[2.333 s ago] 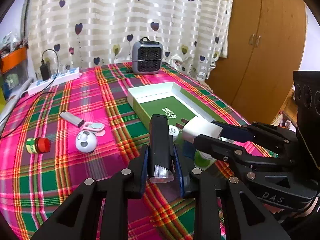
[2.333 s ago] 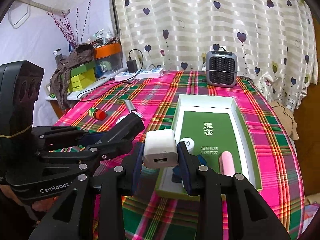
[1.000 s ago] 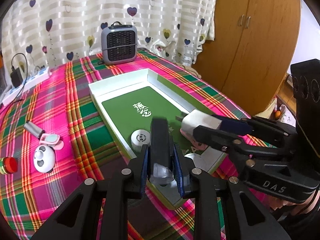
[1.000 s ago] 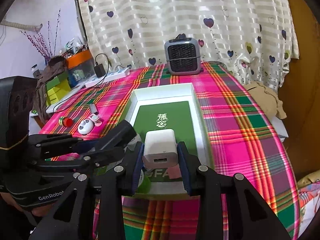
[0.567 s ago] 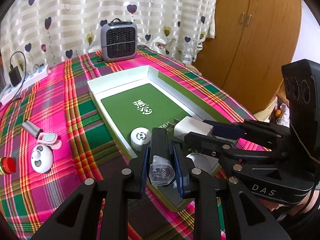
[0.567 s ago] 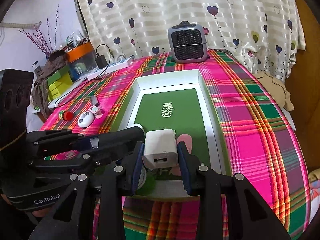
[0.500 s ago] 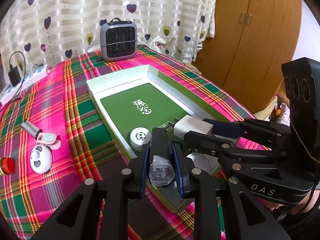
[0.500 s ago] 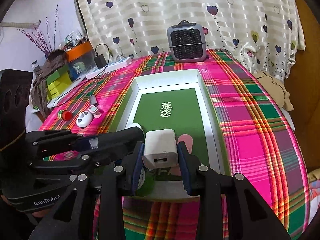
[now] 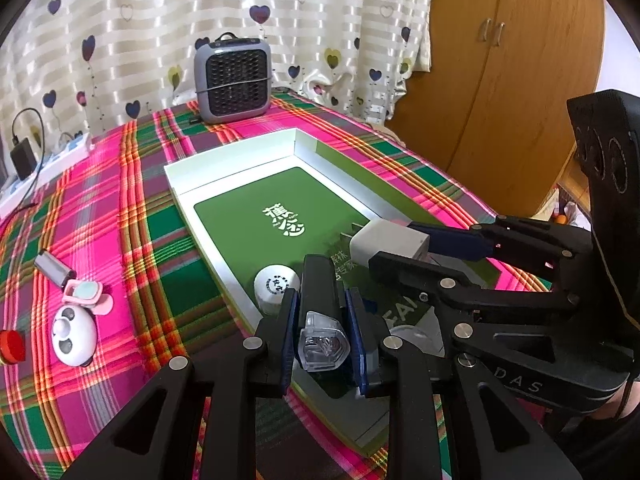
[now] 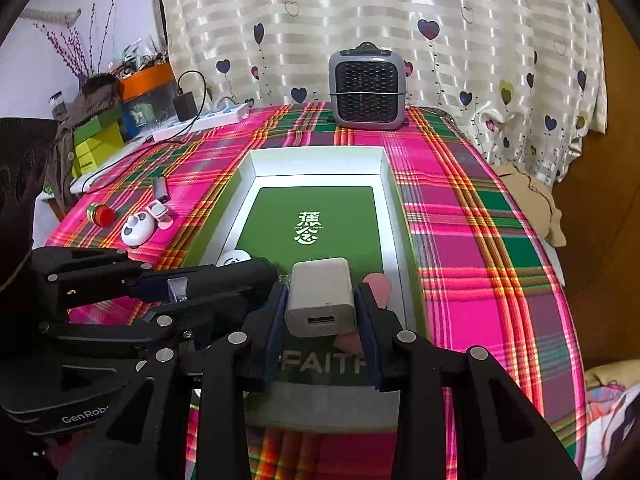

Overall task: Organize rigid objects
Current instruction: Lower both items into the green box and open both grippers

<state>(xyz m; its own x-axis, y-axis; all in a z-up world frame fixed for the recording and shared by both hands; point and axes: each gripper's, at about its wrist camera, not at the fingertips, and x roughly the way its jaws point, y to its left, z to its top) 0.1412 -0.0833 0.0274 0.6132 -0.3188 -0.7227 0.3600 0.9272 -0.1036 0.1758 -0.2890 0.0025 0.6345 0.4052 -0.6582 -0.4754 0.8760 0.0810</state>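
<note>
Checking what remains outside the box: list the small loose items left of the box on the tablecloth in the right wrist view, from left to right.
red-capped jar → white panda-shaped gadget → pink clamshell case. The silver lighter-like piece sits behind these, above the pink case, so its place in the order is unclear.

Two grippers: left gripper (image 9: 322, 340), right gripper (image 10: 322, 316). One black bike light (image 9: 320, 300); one white USB charger (image 10: 322, 300). One green-lined box (image 10: 256, 168), holding one white round jar (image 9: 276, 286) and one pink item (image 10: 378, 286). Left of it: one panda-faced gadget (image 9: 74, 336), one pink clip (image 9: 84, 294), one silver lighter (image 9: 54, 266), one red-capped jar (image 10: 100, 213). Far: one grey heater (image 10: 366, 88), one power strip (image 10: 204, 122).
</note>
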